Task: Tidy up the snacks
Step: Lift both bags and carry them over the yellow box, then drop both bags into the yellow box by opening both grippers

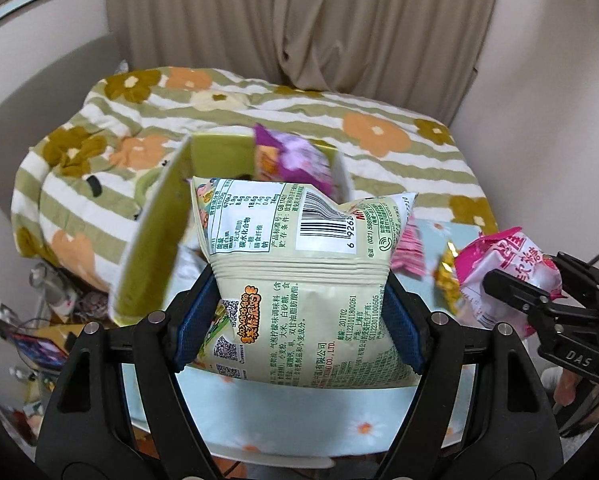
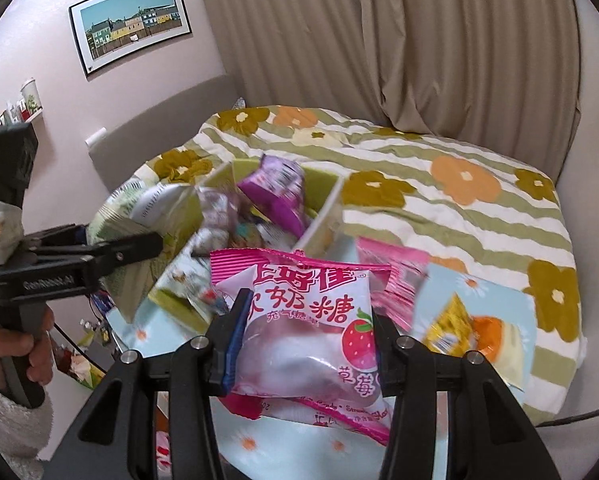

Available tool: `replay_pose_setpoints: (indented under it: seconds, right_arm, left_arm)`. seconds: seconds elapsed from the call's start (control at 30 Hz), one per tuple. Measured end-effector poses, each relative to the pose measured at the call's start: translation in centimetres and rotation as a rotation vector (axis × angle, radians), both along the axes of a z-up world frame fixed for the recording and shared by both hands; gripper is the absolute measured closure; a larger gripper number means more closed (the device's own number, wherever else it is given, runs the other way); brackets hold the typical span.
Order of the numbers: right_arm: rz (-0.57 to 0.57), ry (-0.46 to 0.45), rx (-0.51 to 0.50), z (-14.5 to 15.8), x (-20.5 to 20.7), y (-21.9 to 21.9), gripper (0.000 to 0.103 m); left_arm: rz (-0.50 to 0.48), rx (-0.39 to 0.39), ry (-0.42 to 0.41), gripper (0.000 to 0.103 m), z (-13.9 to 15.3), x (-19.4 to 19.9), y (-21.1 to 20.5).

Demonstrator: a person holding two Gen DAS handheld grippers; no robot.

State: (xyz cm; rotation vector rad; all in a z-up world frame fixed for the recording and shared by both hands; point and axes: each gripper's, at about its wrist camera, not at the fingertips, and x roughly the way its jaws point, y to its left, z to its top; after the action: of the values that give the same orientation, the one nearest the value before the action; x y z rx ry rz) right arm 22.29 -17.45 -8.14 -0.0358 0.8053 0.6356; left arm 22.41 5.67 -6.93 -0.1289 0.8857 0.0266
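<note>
My left gripper (image 1: 299, 316) is shut on a pale green snack bag (image 1: 299, 264) and holds it above the table, just in front of the green storage box (image 1: 155, 240). A purple snack bag (image 1: 291, 158) sticks out of the box. My right gripper (image 2: 305, 344) is shut on a pink and white strawberry marshmallow bag (image 2: 303, 320), held above the table. That bag (image 1: 503, 268) and the right gripper (image 1: 539, 300) also show at the right of the left wrist view. The box (image 2: 323, 216) holds several snacks in the right wrist view.
A light blue daisy tablecloth (image 1: 339, 420) covers the table. A pink packet (image 2: 395, 276) and a yellow packet (image 2: 463, 328) lie on it. A bed with a green striped floral quilt (image 1: 379, 128) stands behind. Clutter sits on the floor at left (image 1: 39, 320).
</note>
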Motion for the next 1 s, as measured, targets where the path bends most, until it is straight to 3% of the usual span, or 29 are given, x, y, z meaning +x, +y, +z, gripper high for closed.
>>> replay_pose_setpoints:
  seconds: [0.33, 0.5, 0.7, 1.0]
  right_arm:
    - [-0.045, 0.043, 0.005, -0.3, 3.6, 7.0, 0.058]
    - [-0.081, 0.075, 0.003, -1.3, 4.8, 8.5, 0.058]
    - [-0.121, 0.112, 0.0, -2.3, 5.4, 9.6, 0.058]
    - [-0.142, 0.15, 0.018, -2.4, 5.4, 11.2, 0.058]
  left_arm:
    - [-0.046, 0.012, 0.075, 0.028, -4.1, 5.5, 6.3]
    - [-0.08, 0.038, 0.115, 0.007, -6.4, 7.3, 7.1]
    - [-0.093, -0.027, 0.154, 0.006, -7.8, 6.6, 8.6]
    - [-0.084, -0.034, 0.132, 0.006, -6.9, 3.4, 9.8]
